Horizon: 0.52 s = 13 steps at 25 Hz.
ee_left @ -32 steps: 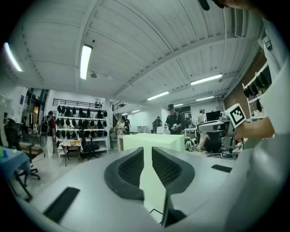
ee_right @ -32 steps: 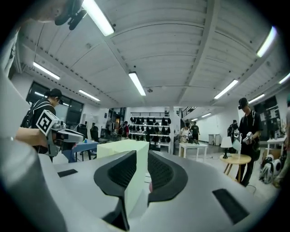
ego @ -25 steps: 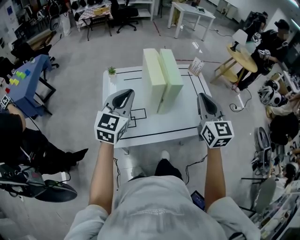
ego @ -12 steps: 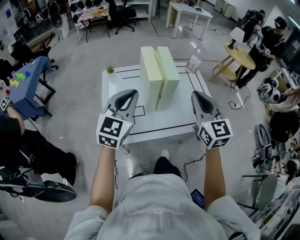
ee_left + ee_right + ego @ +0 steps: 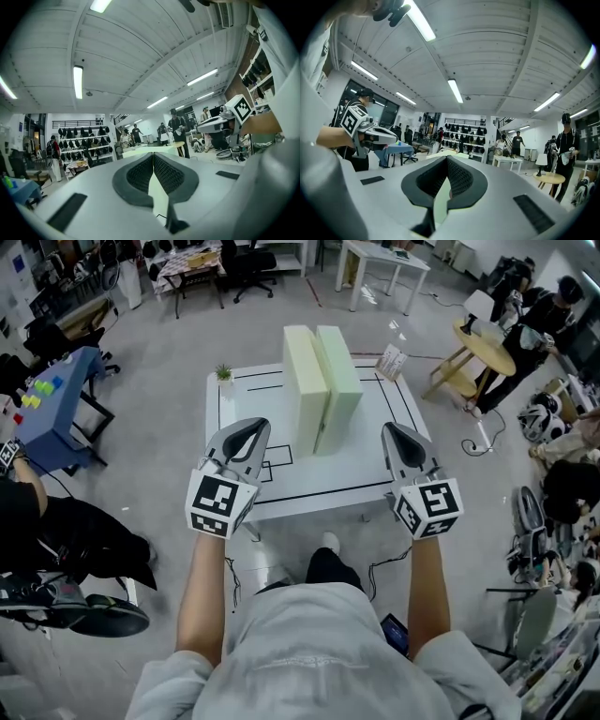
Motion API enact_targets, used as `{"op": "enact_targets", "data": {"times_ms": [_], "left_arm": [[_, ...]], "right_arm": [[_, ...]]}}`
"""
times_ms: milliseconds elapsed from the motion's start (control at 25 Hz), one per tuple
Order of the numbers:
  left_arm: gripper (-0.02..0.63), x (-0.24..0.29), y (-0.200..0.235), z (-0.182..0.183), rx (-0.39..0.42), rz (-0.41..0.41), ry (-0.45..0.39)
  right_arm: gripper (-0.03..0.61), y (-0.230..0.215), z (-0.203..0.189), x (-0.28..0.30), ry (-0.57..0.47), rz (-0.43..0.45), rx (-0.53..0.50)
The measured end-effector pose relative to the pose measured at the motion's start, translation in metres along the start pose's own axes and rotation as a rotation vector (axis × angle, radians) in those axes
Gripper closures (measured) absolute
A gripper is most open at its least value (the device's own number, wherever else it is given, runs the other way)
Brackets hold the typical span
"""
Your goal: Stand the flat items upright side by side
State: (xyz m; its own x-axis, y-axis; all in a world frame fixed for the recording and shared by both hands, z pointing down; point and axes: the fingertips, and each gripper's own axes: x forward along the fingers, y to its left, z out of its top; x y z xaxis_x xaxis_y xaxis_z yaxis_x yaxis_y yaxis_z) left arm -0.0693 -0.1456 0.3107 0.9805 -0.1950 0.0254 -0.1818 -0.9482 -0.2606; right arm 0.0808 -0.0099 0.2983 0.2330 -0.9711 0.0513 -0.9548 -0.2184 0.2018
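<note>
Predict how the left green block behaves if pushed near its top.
The left block looks like foam: probably light, slightly squashy. Standing tall on a narrow base, it could tip, though the right block close beside it might brace it.

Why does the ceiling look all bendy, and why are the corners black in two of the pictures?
Left gripper view: a wide-angle lens curves the ceiling and its light strip and leaves black corners. Right gripper view: same bending and black corners; the near fingers look soft. Head view: evenly lit, the blocks sharp, only mild bending.
</note>
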Motion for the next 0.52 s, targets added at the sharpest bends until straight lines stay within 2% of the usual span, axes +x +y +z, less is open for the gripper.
{"op": "enact_targets", "data": {"times_ms": [240, 520], "left_arm": [[0.592, -0.003, 0.008, -0.003, 0.021, 0.007, 0.005], [0.592, -0.003, 0.018, -0.01, 0.047, 0.011, 0.023]], "right_arm": [[0.551, 0.007, -0.003, 0.004, -0.012, 0.033, 0.073], [0.551, 0.011, -0.019, 0.013, 0.03, 0.027, 0.072]]}}
